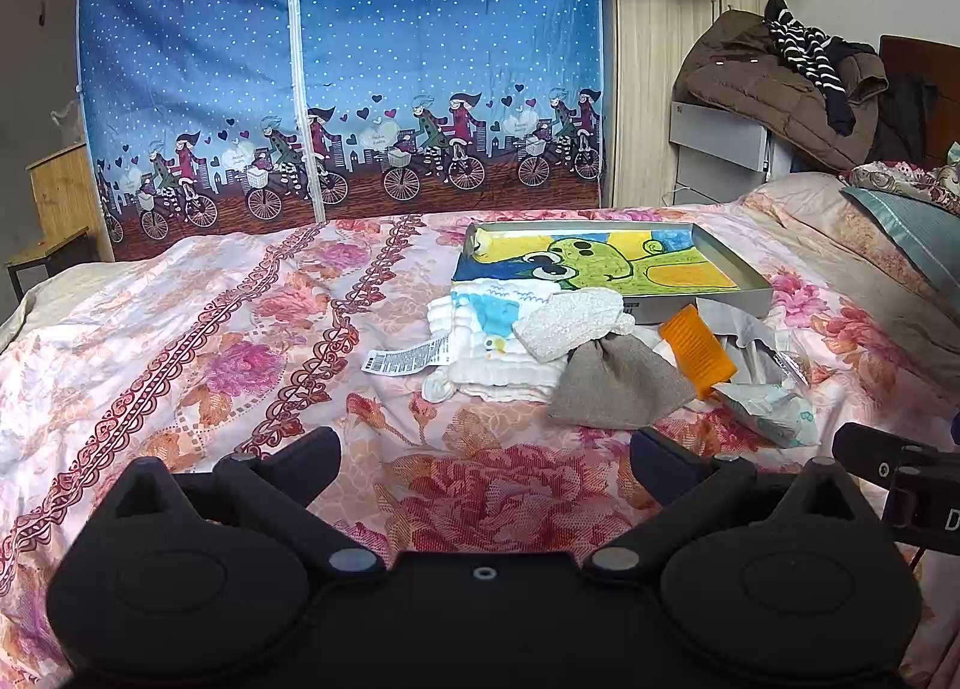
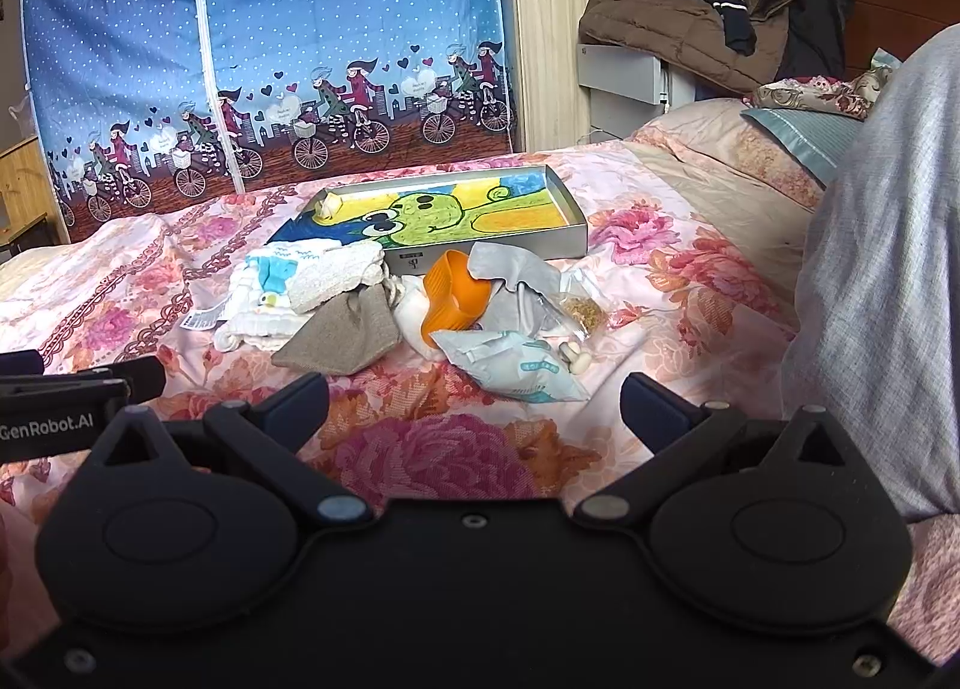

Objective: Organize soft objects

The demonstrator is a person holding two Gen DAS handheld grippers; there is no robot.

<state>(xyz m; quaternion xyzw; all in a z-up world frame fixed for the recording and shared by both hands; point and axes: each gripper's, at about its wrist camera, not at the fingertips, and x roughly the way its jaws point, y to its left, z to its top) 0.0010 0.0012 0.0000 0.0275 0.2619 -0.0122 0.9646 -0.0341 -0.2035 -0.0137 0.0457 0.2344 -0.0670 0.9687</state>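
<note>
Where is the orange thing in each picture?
Left wrist view: the orange thing lies right of centre, just behind the grey cloth pouch.
Right wrist view: it sits near the middle, right of the pouch.
Shared landmark: the grey tray with the green cartoon picture, directly behind it in both.
</note>
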